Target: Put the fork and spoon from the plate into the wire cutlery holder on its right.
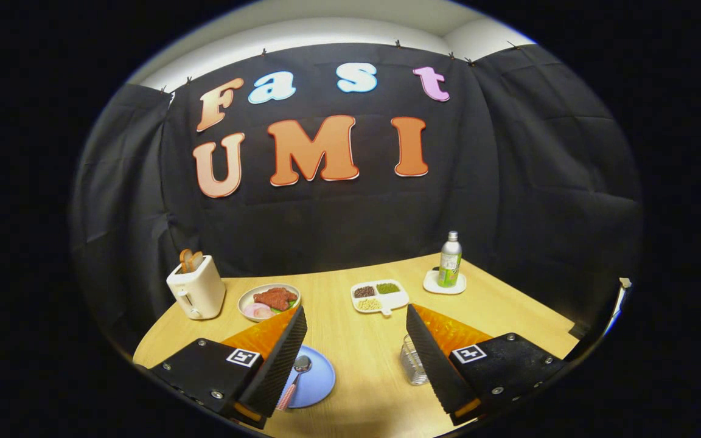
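Gripper view: gripper (356,331) wide open, empty, above table (356,359) btwn plate (317,380) & holder (412,364).

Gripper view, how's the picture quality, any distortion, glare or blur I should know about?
Gripper view: strong fisheye bending, so the table edge curves; lighting is even and soft, with no harsh glare on the blue plate; the spoon and wire cutlery holder are fairly sharp but partly hidden by the open gripper fingers; far items look small, detail limited.
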